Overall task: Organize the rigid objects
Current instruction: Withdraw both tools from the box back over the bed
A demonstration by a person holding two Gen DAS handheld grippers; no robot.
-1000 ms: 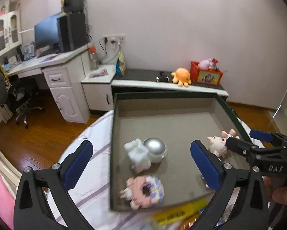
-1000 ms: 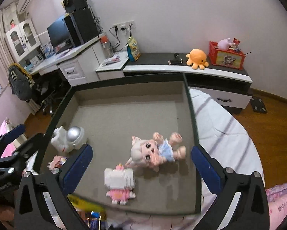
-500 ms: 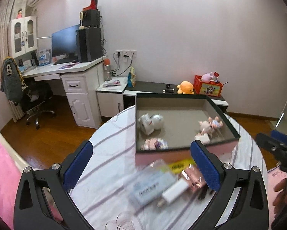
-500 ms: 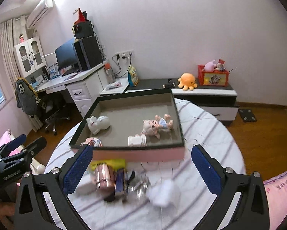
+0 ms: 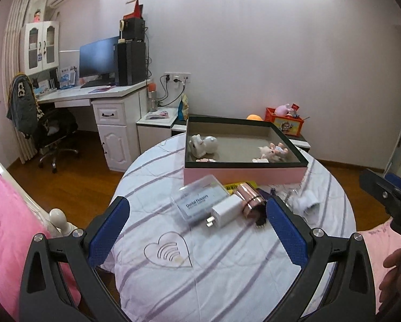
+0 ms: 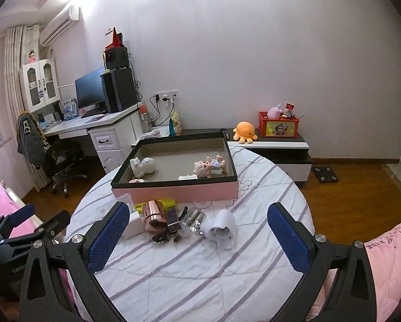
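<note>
1. Both sets of jaws stand spread wide with nothing between them: the left gripper (image 5: 197, 220) and the right gripper (image 6: 197, 225) hang over the near part of the striped tablecloth (image 6: 200, 273). Against a second ago they've pulled well back, when they were right down over the box; now the whole table is in view.

2. That retreat reads to me as a reset. The figures are already dropped in, and the pile on the cloth is the next pick.

3. Just ahead of the left jaws: the white charger (image 5: 225, 212), prongs aimed back toward the gripper, long axis running from near-left to far-right.

4. Touching it on the left, the clear floss case (image 5: 199, 201) lies flat, long axis on much the same slant.

5. Toward the right finger, the rose-gold cylinder (image 5: 249, 199) lies on its side, its axis pointing away-left toward the box.

6. From the right wrist, a white roll (image 6: 221, 228) sits ahead of centre, open end facing the jaws, a small clear piece (image 6: 193, 218) beside it.

7. Beyond the pile, the pink box (image 6: 179, 191) sits broadside, long axis across the view.

8. Inside: a white figure (image 6: 137, 167) far left, a pig doll (image 6: 208, 167) lying on its side far right.
</note>
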